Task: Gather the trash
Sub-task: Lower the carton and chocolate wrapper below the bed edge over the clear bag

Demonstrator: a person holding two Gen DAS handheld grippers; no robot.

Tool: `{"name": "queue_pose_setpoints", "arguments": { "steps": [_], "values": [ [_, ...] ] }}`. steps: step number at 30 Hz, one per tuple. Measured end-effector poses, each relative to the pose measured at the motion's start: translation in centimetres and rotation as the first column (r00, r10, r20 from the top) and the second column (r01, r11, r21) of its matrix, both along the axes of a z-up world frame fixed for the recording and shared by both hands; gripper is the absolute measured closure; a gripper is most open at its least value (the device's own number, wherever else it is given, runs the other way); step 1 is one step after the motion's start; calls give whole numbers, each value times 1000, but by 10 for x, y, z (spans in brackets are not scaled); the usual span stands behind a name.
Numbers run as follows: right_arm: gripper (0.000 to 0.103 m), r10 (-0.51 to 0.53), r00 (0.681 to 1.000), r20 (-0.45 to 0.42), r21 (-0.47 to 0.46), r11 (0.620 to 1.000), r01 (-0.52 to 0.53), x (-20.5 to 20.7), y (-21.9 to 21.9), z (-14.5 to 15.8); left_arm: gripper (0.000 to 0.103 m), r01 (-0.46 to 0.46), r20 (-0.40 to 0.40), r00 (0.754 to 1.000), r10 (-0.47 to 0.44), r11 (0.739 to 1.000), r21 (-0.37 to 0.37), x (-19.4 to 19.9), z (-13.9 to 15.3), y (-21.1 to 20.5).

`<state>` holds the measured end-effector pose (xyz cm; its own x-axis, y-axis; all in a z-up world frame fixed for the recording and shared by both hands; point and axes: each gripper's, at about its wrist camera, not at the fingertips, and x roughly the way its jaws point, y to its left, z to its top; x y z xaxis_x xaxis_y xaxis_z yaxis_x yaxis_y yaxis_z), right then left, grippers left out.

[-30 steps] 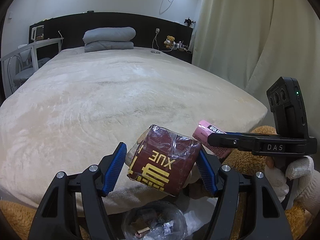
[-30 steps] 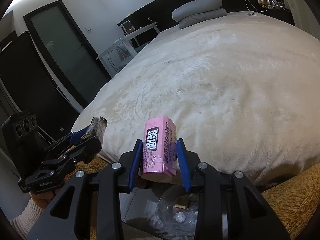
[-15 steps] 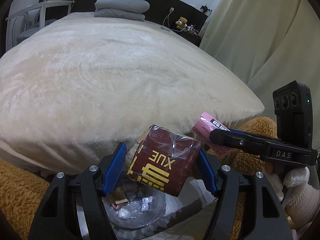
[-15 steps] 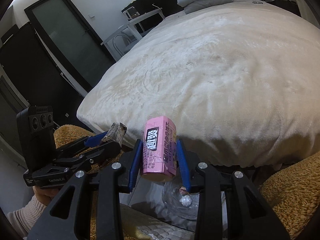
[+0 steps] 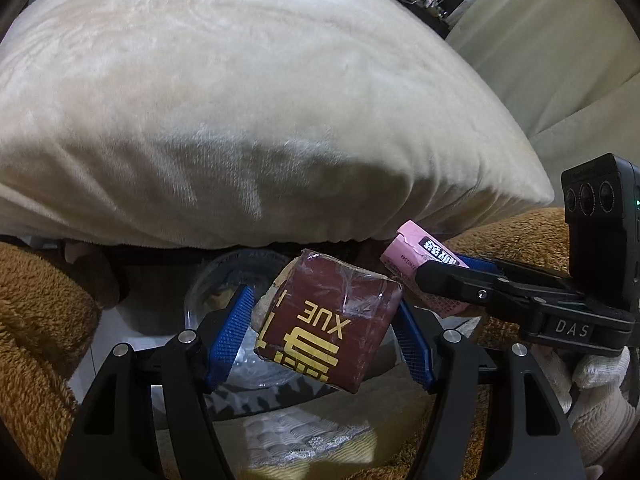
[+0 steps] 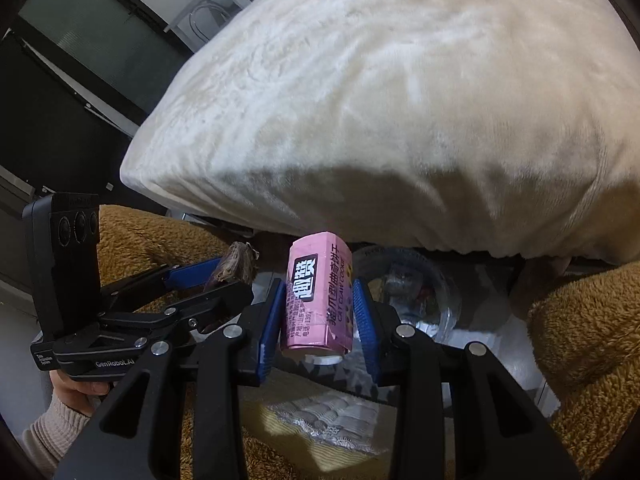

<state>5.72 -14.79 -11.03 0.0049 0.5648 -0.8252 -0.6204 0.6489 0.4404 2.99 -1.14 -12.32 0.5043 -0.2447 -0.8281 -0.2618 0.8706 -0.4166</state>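
Carry-to-bin step. Left gripper [image 5: 324,320] clenched on dark red box [image 5: 326,318]; right gripper [image 6: 318,318] clenched on pink cookie box [image 6: 318,296]. Both above clear-lined bin [image 6: 420,292] at bed [image 6: 400,100] foot edge. Next: centre over bin, release.

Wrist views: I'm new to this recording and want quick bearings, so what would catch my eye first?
The dark red box with yellow lettering, clamped in the left gripper, fills the left wrist view's lower centre. The pink cookie pack stands upright in the right gripper. Behind both looms a cream blanket, and beneath its edge sits a clear bin with scraps inside.
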Motion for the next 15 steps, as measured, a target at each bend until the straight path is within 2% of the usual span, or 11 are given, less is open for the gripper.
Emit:
{"name": "queue_pose_setpoints", "arguments": {
  "steps": [8,15],
  "values": [
    [67,-42,992,-121,-114,993,28,12,9,-34,36,-2,-148,989,-5,999,-50,10,-34,-2],
    [67,-89,977,-195,-185,981,53,20,15,-58,36,-15,-255,967,-3,998,-65,20,-59,-3]
  ]
}}
